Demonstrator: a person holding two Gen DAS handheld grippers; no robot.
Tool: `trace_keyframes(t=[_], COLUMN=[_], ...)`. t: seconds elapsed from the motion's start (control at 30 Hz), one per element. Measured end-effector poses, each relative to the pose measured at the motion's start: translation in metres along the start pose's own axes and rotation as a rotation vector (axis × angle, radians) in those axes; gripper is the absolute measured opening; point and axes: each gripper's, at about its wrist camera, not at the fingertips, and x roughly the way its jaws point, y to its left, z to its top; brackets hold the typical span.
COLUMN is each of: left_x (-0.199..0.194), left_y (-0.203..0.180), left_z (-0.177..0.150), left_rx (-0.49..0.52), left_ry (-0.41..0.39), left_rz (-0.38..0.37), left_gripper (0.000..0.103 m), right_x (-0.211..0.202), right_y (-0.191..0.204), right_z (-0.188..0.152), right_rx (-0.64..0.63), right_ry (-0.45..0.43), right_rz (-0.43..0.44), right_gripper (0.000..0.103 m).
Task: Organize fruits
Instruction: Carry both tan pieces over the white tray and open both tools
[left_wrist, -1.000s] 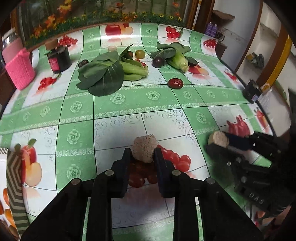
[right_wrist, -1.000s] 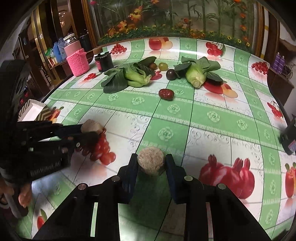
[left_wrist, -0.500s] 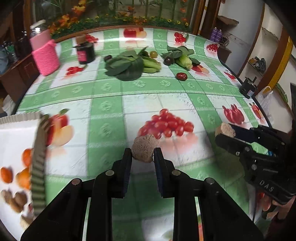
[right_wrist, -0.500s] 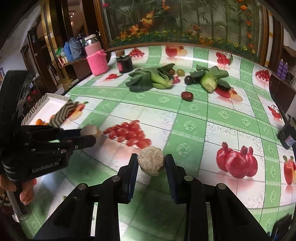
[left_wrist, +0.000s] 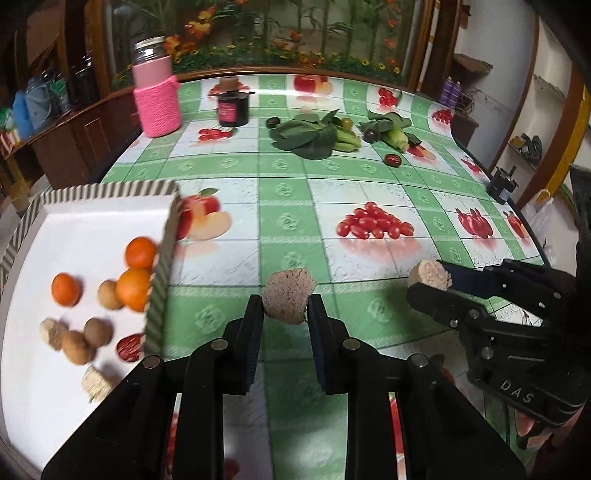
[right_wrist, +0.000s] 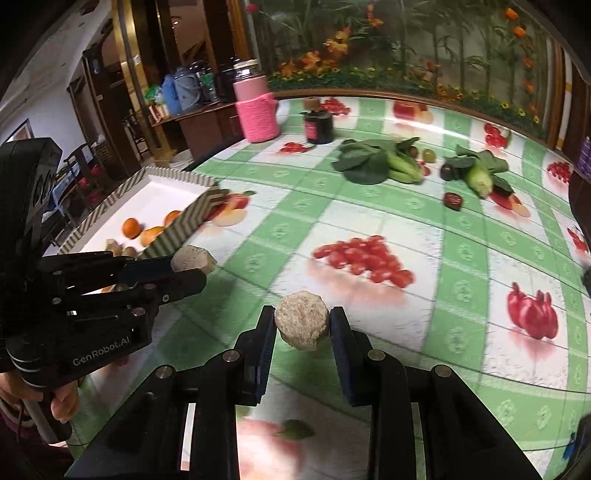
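Left wrist view: the left gripper (left_wrist: 286, 308) pinches a rough brownish chunk (left_wrist: 289, 301) above the green tablecloth (left_wrist: 280, 192), just right of the striped tray (left_wrist: 159, 266) holding oranges (left_wrist: 139, 253) and brown fruits. Right wrist view: the right gripper (right_wrist: 302, 328) is clamped on a pale beige chunk (right_wrist: 301, 324) at the table's near side, tray far left.

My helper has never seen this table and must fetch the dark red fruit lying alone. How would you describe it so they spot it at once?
Start at the two bunches of leafy greens at the far end of the table. Just nearer than the right-hand bunch lies a small dark red fruit, alone on the cloth, touching no leaves, unlike the darker fruits tucked among them.
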Motion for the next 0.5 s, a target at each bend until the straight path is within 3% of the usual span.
trace_keyframes(t=[0.5], left_x=[-0.036], left_y=[0.065], left_z=[-0.020], left_rx=[-0.100], left_ry=[-0.029], left_rz=[0.027], left_gripper=[0.022], right_x=[0.014], right_y=[0.064], right_z=[0.009], right_rx=[-0.089], right_ry=[0.015], right_rz=[0.074], right_gripper=[0.030])
